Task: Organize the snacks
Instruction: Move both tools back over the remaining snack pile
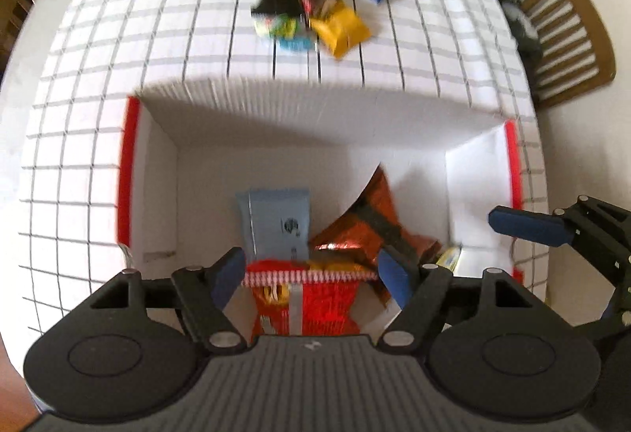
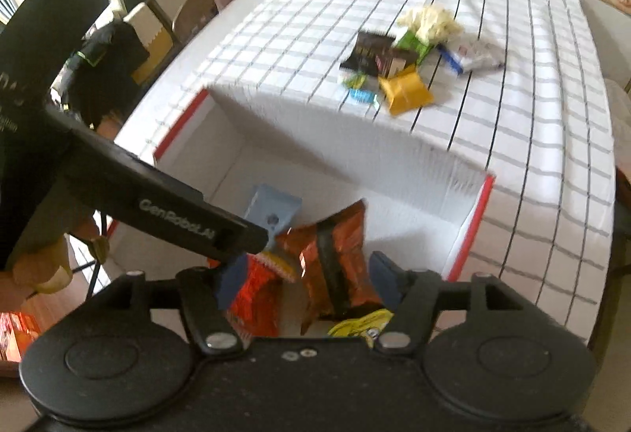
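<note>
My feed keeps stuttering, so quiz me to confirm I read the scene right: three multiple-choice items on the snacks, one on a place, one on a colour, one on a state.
1. Where does the light blue packet lie?
A. In the white box
B. On the checked tablecloth
C. On a chair

2. What colour is the pouch at the near edge of the loose snack pile?
A. Purple
B. Yellow
C. White

3. How is the left gripper?
A. Shut on the light blue packet
B. Out of view
C. Open, gripping nothing

Answers:
1 A, it lies inside the box walls beside the orange bag.
2 B, both views show it yellow.
3 C, its blue pads stand apart above the red bag.
</note>
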Available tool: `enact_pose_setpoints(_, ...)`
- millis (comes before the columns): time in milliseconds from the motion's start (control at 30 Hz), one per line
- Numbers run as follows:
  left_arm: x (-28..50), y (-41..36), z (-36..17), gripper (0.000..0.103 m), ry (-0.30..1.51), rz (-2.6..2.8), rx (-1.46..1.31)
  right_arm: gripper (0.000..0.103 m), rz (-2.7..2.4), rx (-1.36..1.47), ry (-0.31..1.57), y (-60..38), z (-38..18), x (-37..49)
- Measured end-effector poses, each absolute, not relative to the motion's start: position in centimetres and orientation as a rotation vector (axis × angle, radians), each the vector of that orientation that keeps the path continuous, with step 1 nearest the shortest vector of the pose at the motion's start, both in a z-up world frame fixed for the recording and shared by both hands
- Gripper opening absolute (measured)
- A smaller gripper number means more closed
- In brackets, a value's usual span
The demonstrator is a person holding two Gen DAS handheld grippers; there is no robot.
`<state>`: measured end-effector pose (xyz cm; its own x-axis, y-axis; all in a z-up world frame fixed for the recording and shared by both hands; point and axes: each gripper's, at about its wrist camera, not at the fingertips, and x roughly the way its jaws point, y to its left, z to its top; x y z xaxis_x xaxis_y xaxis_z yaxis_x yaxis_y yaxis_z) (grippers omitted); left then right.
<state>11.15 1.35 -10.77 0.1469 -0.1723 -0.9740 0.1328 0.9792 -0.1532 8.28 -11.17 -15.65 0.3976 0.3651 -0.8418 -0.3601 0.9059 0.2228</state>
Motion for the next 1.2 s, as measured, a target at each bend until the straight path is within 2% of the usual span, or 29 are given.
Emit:
enact_pose_setpoints(267, 12.2, 2.4, -7.4, 0.081, 1.273, -0.209, -0.058, 0.083, 0.433, 0.066, 0.974, -13.6, -12.2, 9.5)
enact_pose_setpoints(433, 12.8, 3.0, -5.5, 0.083, 1.18, -0.21, -0.075, 0.085, 0.405, 0.096, 0.923, -14.9, -10.6, 10.7)
enact_pose_setpoints(533, 13.5, 3.1, -4.3, 0.084, 1.122, -0.212, -0.068, 0.095, 0.387, 0.107, 0.889, -15.6, -9.8, 11.5)
enact_pose_setpoints(867, 18.7, 4.1, -2.8, 0.086, 1.04, -0.17, -0.061, 0.095, 0.327, 0.088, 0.842, -17.4, -8.6, 16.2)
enact_pose_setpoints(1200, 26.3, 4.6, -5.3, 0.086, 1.11, -0.118, -0.001, 0.095, 0.28, 0.031, 0.875, -18.4, -9.7, 22.7)
